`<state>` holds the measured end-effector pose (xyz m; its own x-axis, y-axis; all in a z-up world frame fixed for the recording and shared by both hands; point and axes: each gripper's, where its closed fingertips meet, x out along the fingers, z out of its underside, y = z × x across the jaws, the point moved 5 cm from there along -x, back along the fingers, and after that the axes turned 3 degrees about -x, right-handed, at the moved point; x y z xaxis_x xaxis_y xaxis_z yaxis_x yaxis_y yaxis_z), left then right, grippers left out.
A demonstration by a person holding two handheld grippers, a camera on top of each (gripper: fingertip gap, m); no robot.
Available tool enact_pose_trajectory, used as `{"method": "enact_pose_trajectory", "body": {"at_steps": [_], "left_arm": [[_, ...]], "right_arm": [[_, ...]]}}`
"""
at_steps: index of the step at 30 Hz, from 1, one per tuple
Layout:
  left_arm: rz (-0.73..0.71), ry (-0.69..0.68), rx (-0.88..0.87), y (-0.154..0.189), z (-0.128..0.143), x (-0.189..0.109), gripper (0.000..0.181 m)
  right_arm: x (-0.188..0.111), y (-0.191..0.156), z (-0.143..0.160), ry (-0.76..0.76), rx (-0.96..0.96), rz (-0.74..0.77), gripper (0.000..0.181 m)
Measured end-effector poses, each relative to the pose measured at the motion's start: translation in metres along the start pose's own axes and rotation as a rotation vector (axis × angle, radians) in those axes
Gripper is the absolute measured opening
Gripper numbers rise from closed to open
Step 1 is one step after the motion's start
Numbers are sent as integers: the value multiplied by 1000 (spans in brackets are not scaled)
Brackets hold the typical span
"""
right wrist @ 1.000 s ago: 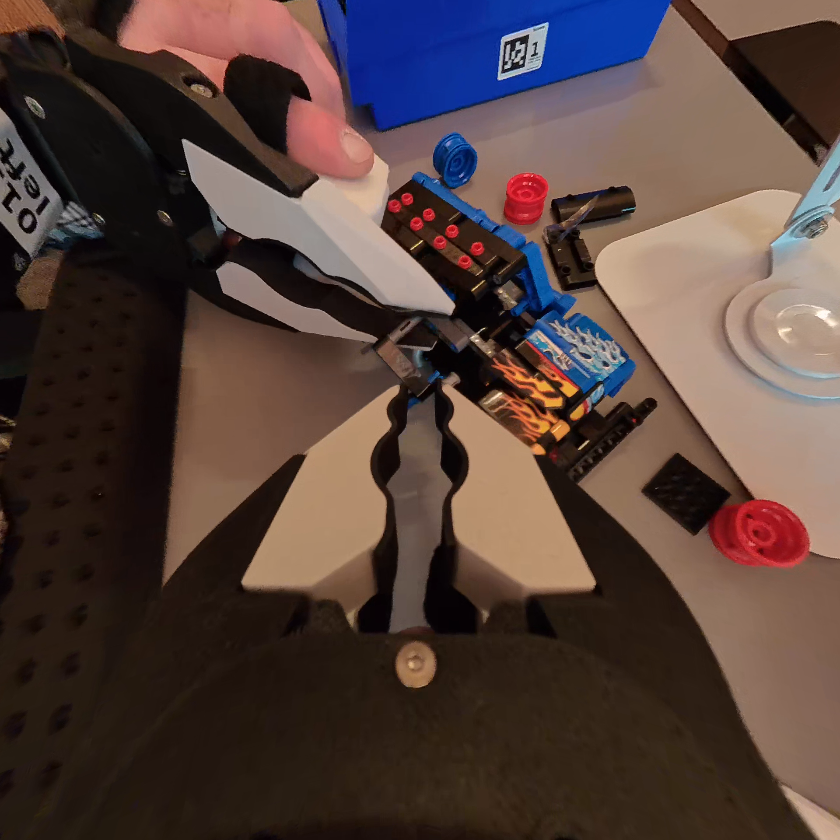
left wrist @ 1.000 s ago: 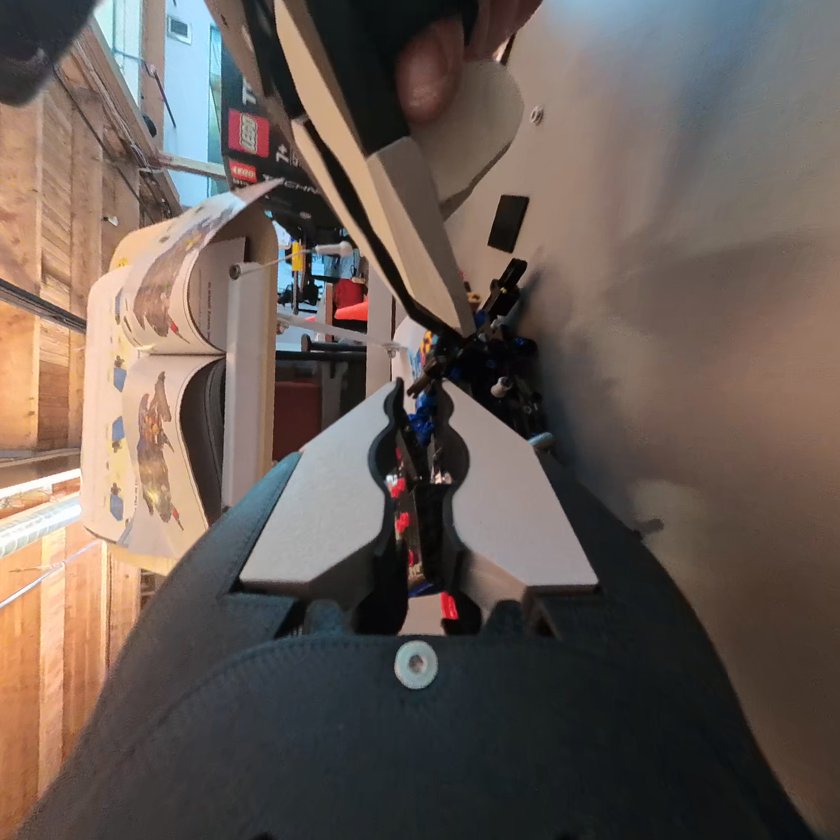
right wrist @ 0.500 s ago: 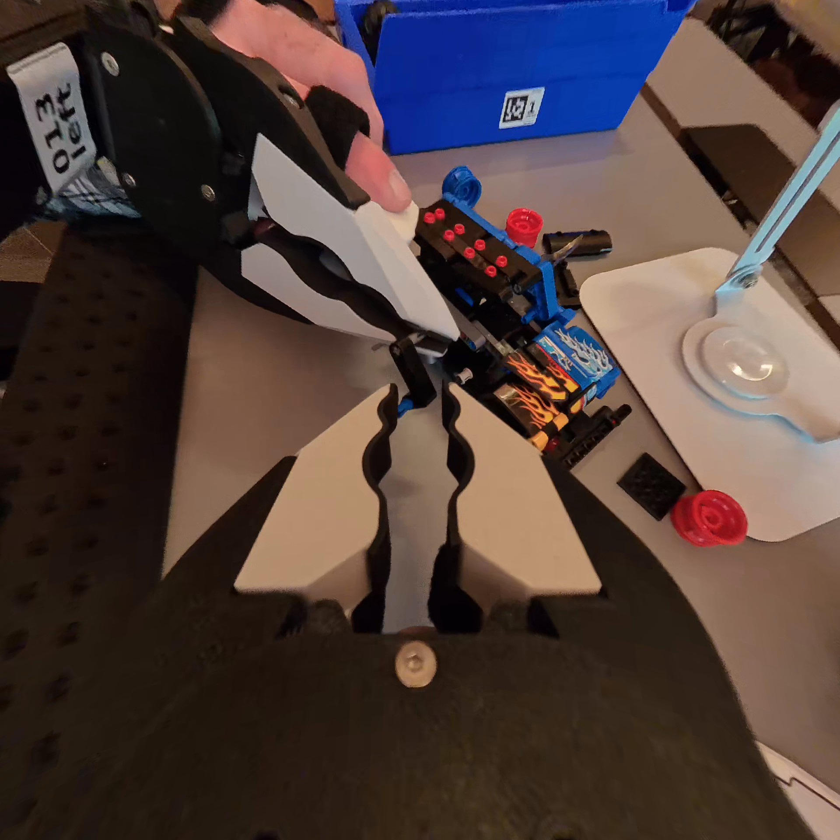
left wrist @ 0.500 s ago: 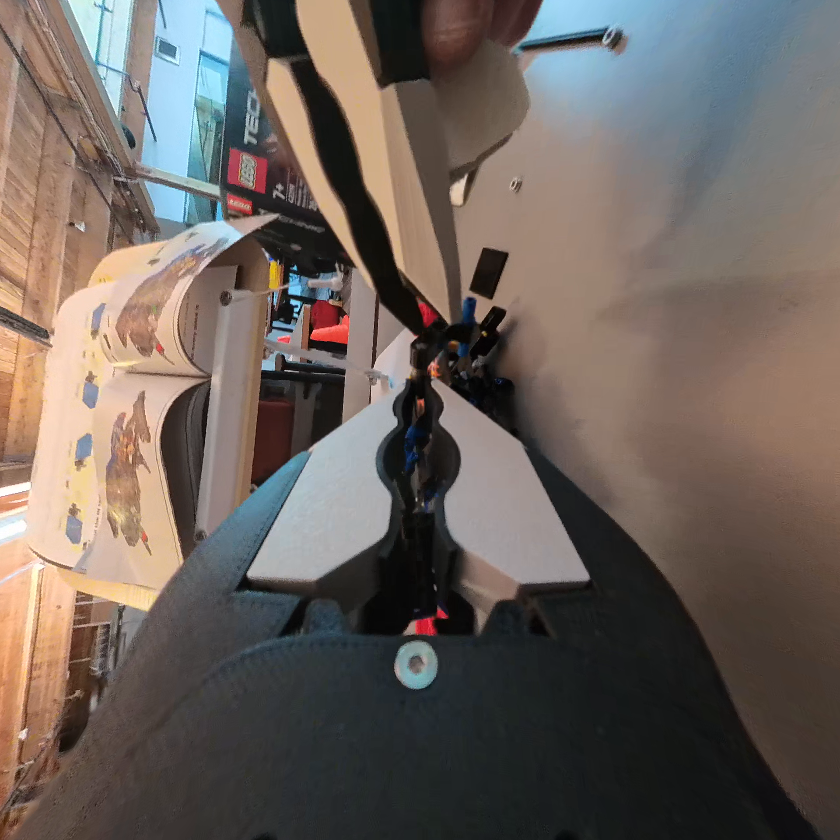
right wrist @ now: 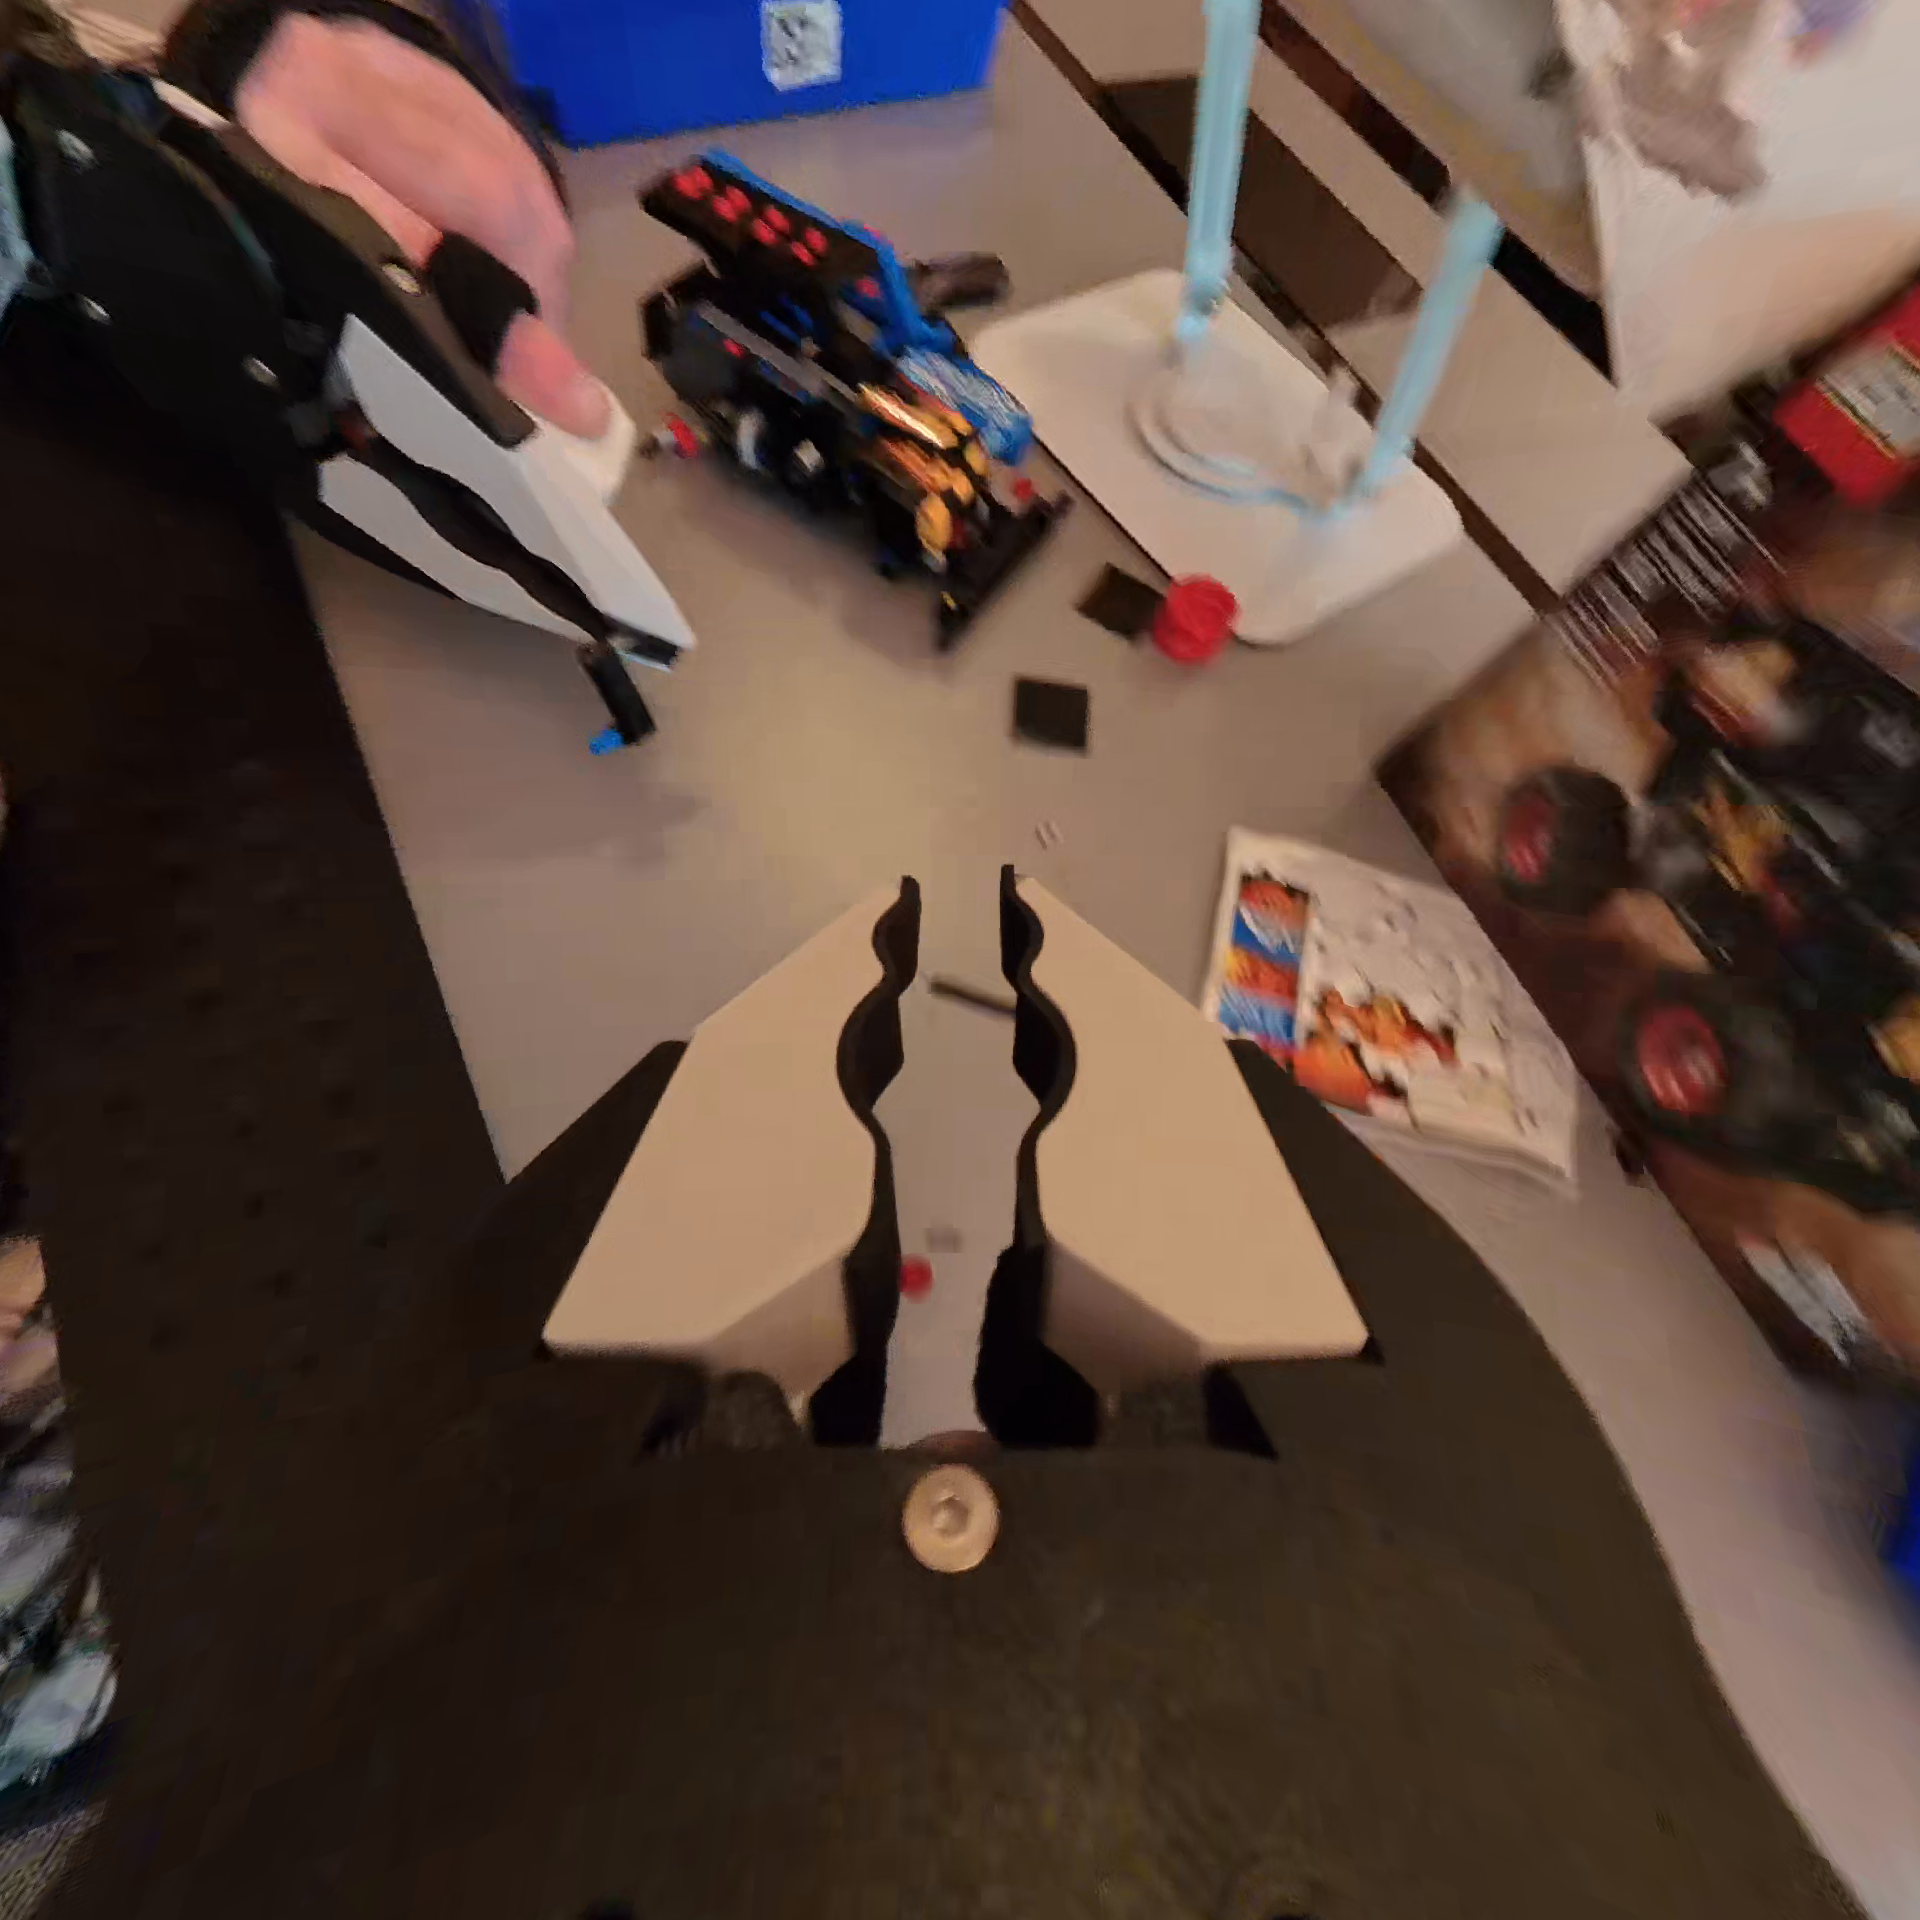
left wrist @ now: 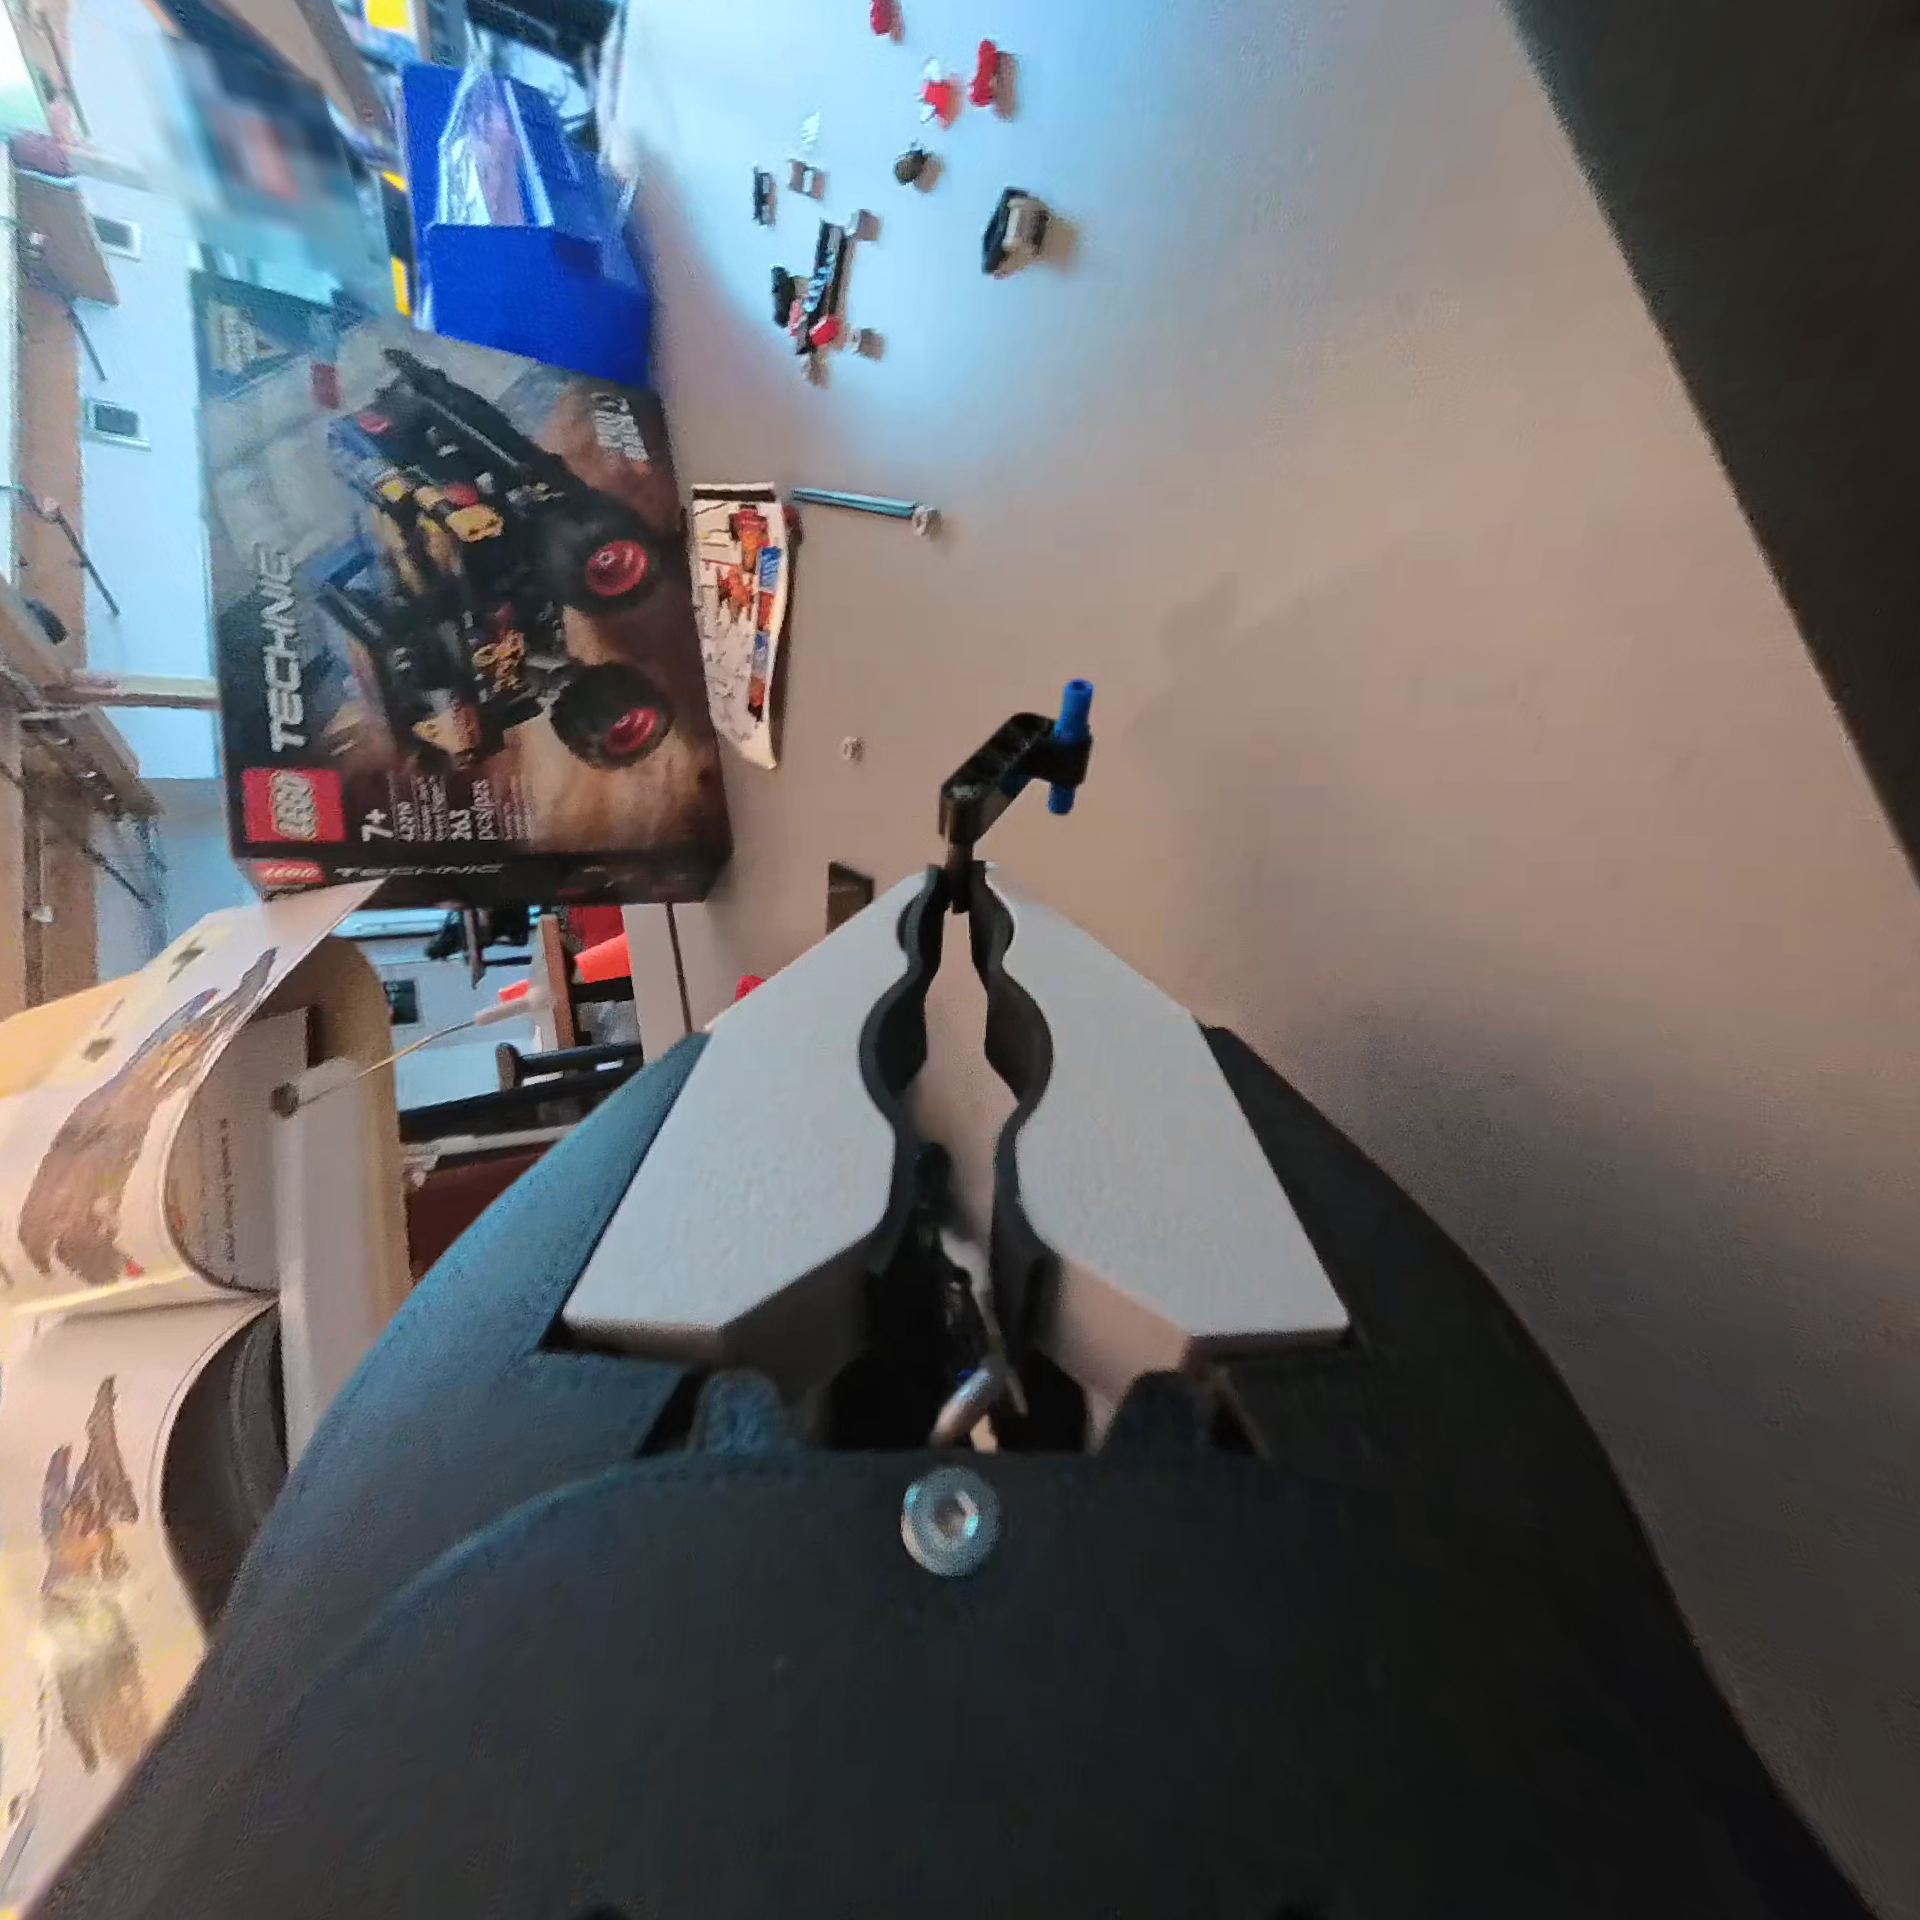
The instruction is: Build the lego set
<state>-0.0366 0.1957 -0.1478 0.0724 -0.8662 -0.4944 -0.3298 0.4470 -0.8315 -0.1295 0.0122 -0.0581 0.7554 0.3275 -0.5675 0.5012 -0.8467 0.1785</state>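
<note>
Left gripper [left wrist: 958, 891] pinches a small black angled beam [left wrist: 997, 774] at its near end, tips pressed on it; the beam's long axis runs forward and away from the tips, bending toward the worktop [left wrist: 1351, 520], with one blue pin [left wrist: 1068, 743] set crosswise through its far end. In the right wrist view the same piece [right wrist: 621, 696] hangs below the left gripper [right wrist: 634, 649], held clear of the truck model, pin end lowest. Right gripper [right wrist: 958, 888] is spread, nothing between its fingers, above bare worktop [right wrist: 727, 831]. The partly built truck model [right wrist: 831, 395] (black and blue, flame stickers on the side, red studs on top) rests on the worktop beyond both grippers, long axis running from far left to near right in the right wrist view. Counted near it: two flat black square pieces [right wrist: 1049, 712], one red wheel hub [right wrist: 1197, 618] touching the white stand base [right wrist: 1247, 468]. One sticker sheet [right wrist: 1392, 1029] lies just beside the set's box [right wrist: 1704, 935], right of the right gripper. One thin dark rod [right wrist: 971, 995] lies between the right gripper's fingers, on the worktop. One blue bin [left wrist: 530, 270] sits at the far edge; one open instruction booklet [left wrist: 104, 1195] is propped on the stand. Loose small parts [left wrist: 831, 270] are scattered far off (too blurred to count).
</note>
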Motion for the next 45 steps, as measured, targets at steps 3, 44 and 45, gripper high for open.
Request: {"method": "enact_pose_trajectory", "body": {"at_steps": [3, 44, 45], "left_arm": [[34, 0, 11, 9, 1, 6, 3], [218, -113, -557, 27, 32, -36, 32], [230, -111, -575, 28, 31, -36, 32]], "right_arm": [[-31, 16, 31, -86, 34, 96, 14], [-65, 33, 148, -429, 147, 59, 19], [-64, 27, 150, -434, 146, 36, 19]]}}
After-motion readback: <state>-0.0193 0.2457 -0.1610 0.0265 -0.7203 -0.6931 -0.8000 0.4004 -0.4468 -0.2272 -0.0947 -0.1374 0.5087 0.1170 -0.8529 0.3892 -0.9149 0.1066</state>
